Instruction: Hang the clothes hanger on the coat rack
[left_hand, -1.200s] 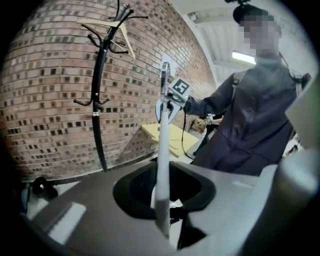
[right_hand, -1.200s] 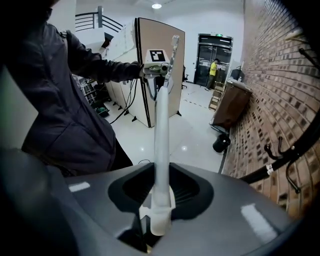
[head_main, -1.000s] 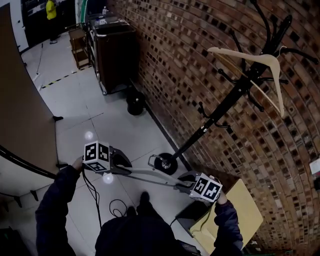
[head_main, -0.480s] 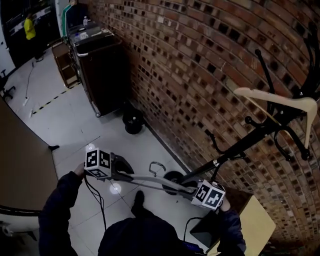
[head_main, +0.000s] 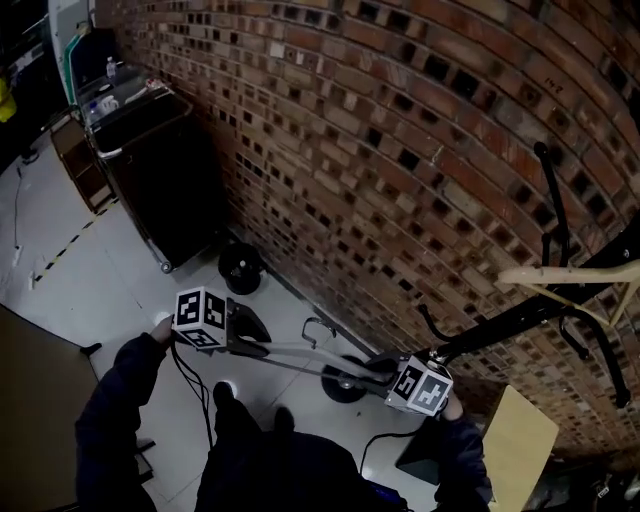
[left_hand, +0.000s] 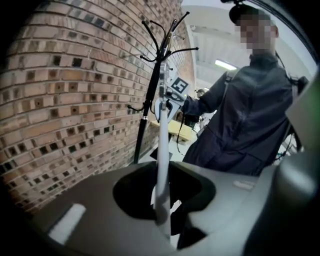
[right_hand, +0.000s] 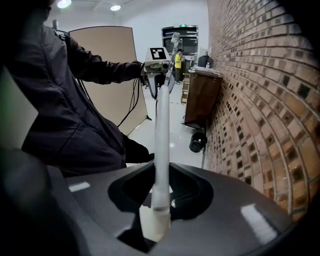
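Grey hanger (head_main: 300, 352) | left gripper (head_main: 255, 340), right gripper (head_main: 378, 370): jaws narrowed, each clamping one end | risk: rush and you could knock the wooden hanger (head_main: 560, 277) off the coat rack (head_main: 500, 322).

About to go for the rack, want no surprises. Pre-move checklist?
1. Left gripper shut on grey hanger: ok.
2. Right gripper shut on its other end: ok.
3. Hanger hook free of snags: ok.
4. Free pegs on coat rack: ok; wooden hanger takes one.
5. Hook lined up with a peg: not ok, hanger held apart from the rack.
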